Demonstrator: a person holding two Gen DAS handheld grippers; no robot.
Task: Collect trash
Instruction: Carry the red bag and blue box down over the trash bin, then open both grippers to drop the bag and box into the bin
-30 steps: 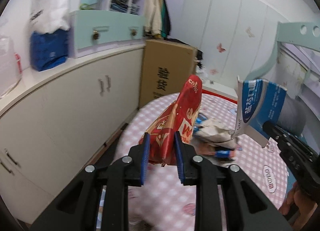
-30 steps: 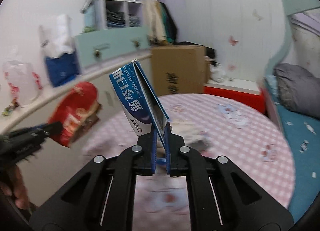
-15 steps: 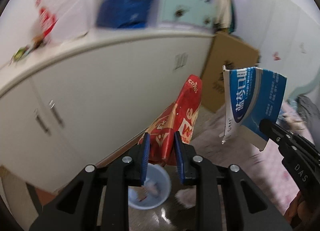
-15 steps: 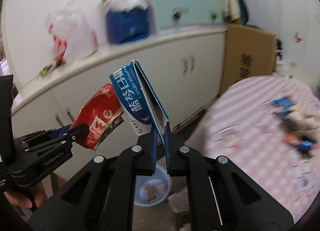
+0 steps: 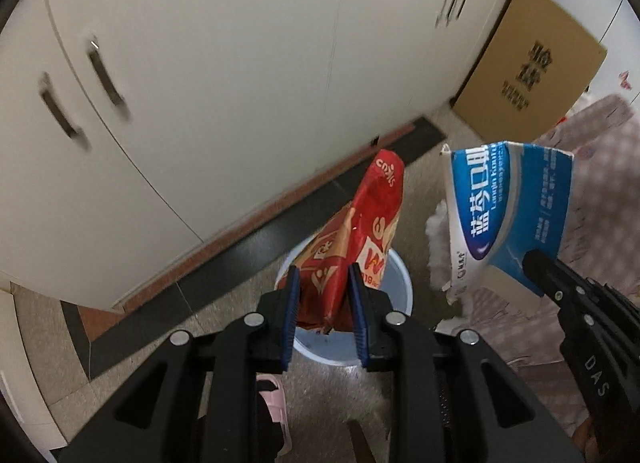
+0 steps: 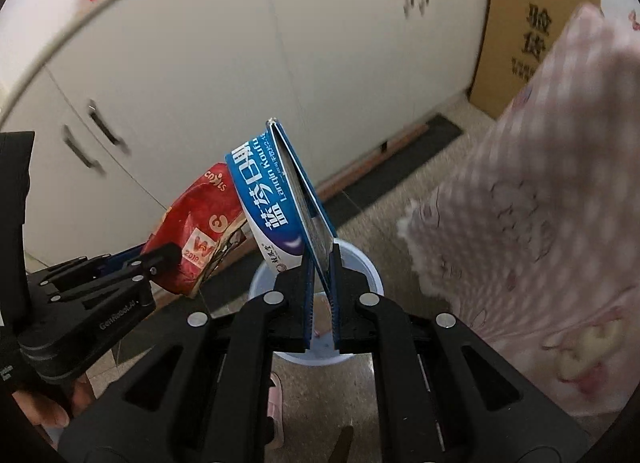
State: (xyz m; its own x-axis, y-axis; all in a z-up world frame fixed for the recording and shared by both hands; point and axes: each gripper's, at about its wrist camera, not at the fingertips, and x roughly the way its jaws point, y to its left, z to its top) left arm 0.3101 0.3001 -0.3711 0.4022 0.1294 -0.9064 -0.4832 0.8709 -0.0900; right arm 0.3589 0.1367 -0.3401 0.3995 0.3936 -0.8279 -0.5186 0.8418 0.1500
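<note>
1. Both views have swung off the pink checked table and down to the floor. A second back the table filled the frame; now its cloth [image 6: 532,223] hangs only at the right edge.
2. A pale blue bin [image 5: 394,275] sits on the floor below both grippers, near the white cabinet [image 5: 220,75]. It was out of sight a second ago and small half a second ago; it is larger and nearer centre now.
3. Left gripper [image 5: 323,303]: jaws pinch the red snack bag [image 5: 360,231] at its lower end, the same hold as before. Bag stands up and leans right, directly above the bin mouth.
4. Right gripper [image 6: 320,291]: jaws nearly pressed together, nipping the flattened blue box [image 6: 276,199] by its lower edge. Grip unchanged. Box hangs over the bin's near rim.
5. Some scraps already lie in the bin; too blurred to name.
6. Reading: carry is about done, both pieces poised for the drop. More trash likely remains on the table.
7. Brown carton [image 5: 528,67] stands far right, clear of the work.
</note>
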